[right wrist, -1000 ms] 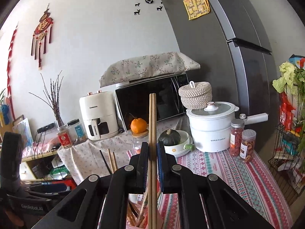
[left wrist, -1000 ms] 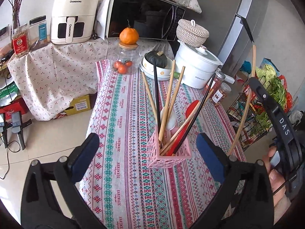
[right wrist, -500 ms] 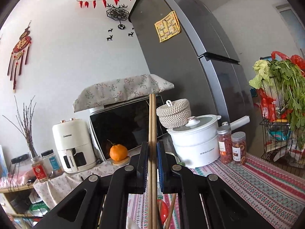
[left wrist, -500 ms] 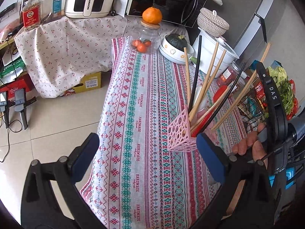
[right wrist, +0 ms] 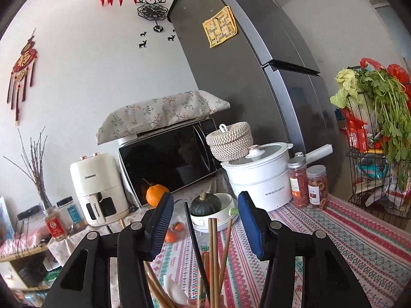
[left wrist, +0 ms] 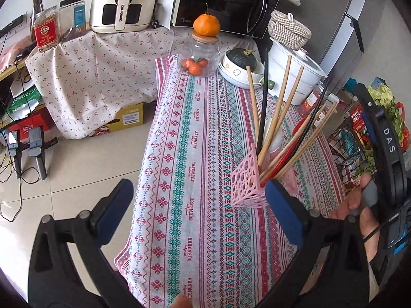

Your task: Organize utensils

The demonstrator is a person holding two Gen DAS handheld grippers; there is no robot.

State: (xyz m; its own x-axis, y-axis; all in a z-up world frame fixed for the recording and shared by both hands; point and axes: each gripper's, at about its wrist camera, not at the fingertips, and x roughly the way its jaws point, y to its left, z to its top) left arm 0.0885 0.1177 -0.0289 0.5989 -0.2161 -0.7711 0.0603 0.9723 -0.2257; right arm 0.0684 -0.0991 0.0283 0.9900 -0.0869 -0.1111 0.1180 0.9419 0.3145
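- The pink perforated plastic utensil holder [left wrist: 247, 182] stood on the striped woven tablecloth [left wrist: 195, 138], toward the right side of the table, just ahead of the left gripper's right finger
- Inside it leaned a bundle of long wooden chopsticks [left wrist: 278, 114], two thin black chopsticks [left wrist: 264, 97], a red-handled utensil [left wrist: 290, 151] and a white ceramic spoon [right wrist: 174, 288], all fanned out toward the right
- The left gripper [left wrist: 197, 205] hung with its blue-padded fingers wide apart and nothing between them
- The right gripper [right wrist: 205, 220] was likewise spread, empty, directly over the chopstick tops, which rose between its two pads without touching either
- The chopsticks looked light, stiff and smooth, likely to slip or pivot if pinched near an end; a hold around mid-shaft would seem steadier
- The holder appeared light and top-heavy with its leaning load, so a sideways knock could tip it; the spoon would probably chip if dropped
- A bare stretch of cloth lay to the left of and in front of the holder, giving room to work
- The table's left edge dropped to the tiled floor [left wrist: 77, 169], and on the right a black wire rack of vegetables [right wrist: 372, 169] stood near
- Behind, well apart, sat a glass jar of small tomatoes [left wrist: 199, 57] with an orange on its lid, a white bowl with a dark green squash [left wrist: 240, 63] and a white lidded electric pot [right wrist: 259, 177]
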